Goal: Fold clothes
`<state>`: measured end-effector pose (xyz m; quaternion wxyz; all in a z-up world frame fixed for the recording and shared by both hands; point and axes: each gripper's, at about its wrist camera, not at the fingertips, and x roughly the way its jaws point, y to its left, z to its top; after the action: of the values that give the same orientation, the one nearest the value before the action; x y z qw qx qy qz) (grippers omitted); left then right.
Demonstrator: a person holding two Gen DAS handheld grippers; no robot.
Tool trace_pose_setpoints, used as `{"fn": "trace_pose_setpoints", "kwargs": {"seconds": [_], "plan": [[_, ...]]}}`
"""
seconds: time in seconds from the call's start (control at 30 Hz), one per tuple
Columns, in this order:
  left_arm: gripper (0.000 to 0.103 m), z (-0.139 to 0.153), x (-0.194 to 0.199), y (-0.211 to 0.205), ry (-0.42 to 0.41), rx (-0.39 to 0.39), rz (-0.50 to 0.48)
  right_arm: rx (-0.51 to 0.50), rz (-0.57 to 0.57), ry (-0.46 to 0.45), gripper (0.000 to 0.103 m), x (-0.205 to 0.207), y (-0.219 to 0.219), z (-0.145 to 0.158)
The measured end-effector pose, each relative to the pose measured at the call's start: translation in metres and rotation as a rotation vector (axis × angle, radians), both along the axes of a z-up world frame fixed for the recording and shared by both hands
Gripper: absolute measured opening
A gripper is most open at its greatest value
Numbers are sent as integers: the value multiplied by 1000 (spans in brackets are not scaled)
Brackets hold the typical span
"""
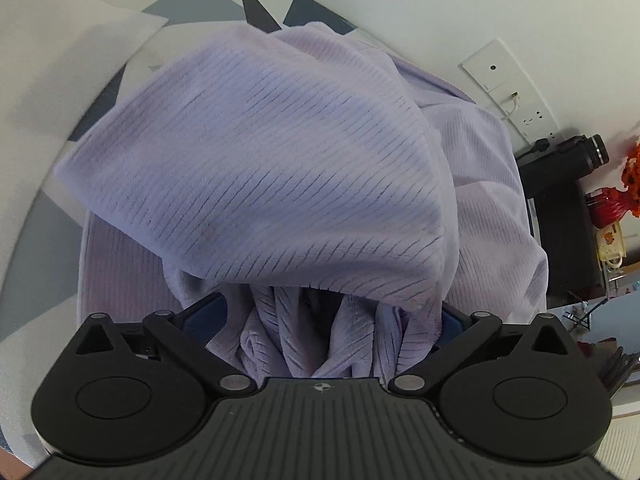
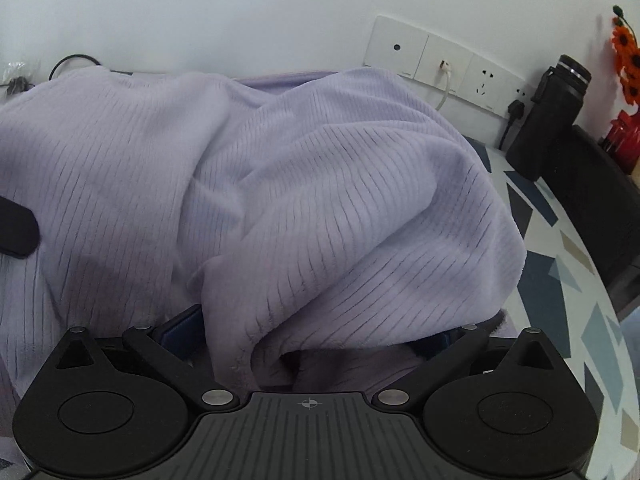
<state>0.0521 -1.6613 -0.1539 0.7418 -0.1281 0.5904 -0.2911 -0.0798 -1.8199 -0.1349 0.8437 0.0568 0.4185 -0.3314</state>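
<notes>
A lilac ribbed fleece garment [image 1: 260, 168] lies heaped on the patterned table [image 1: 256, 4]. In the left wrist view a fold of it drapes over my left gripper [image 1: 328, 312], whose jaws stand wide open. Loose bunched cloth sits between them, and only the blue finger [image 1: 204, 316] bases show. In the right wrist view the same garment [image 2: 320, 200] also covers my right gripper [image 2: 308, 336]. Its jaws are spread wide with a flap of cloth hanging between the blue fingers [image 2: 180, 328]. Both sets of fingertips are hidden under fabric.
A white wall with a socket panel [image 2: 440, 64] stands just behind the table. A black flask [image 2: 556, 100] and a red vase [image 2: 624, 136] of orange flowers stand at the back right. A white sheet [image 1: 60, 60] lies at the left, a dark object [image 2: 16, 232] at the left edge.
</notes>
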Motion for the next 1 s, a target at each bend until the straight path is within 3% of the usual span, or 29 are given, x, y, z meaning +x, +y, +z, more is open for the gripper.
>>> {"fn": "trace_pose_setpoints", "kwargs": {"seconds": [0.27,1.0], "plan": [[103,-23,3,-14,67,-7,-32,-49,44,8,102,-5,5,-6],[103,-22,5,-28,43,70,-61,-88,17,21,103,-2,11,-13]]}}
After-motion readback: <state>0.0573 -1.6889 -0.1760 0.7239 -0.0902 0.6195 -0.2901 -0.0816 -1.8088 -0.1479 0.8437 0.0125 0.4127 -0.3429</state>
